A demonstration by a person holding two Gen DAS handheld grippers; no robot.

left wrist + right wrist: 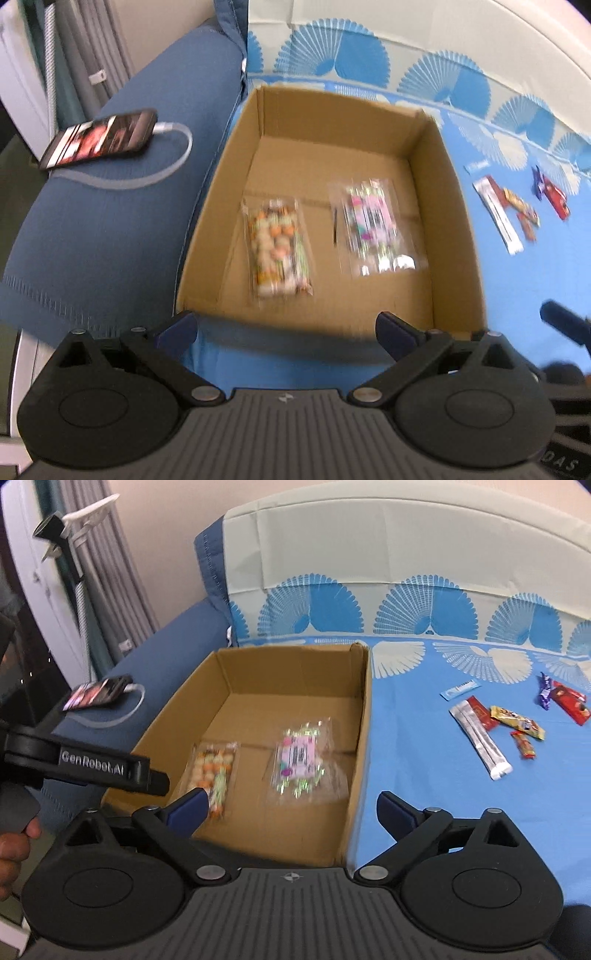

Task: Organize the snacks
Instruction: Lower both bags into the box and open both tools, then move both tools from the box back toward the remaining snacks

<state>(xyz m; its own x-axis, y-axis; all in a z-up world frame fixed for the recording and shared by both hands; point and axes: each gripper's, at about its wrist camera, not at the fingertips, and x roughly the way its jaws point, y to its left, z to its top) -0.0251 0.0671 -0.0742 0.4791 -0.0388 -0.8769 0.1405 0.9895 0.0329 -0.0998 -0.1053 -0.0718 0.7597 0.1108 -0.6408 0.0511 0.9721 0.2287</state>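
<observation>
An open cardboard box (458,221) (360,738) stands on a blue patterned bedsheet. Two clear snack bags lie on its floor: an orange-and-white one (279,251) (214,771) on the left and a pink one (373,225) (301,760) on the right. Loose snacks lie on the sheet to the right of the box, among them a silver stick pack (496,216) (480,742), a yellow bar (517,722) and a red packet (556,201) (569,703). My left gripper (286,330) is open at the box's near wall, nothing between its fingers. My right gripper (291,808) is open over the box's near right corner, also empty.
A phone (99,136) (99,692) on a white cable lies on the dark blue cushion left of the box. A cream pillow (406,542) lies at the head of the bed. The left gripper's body (92,766) and a hand (14,849) show at the right wrist view's left edge.
</observation>
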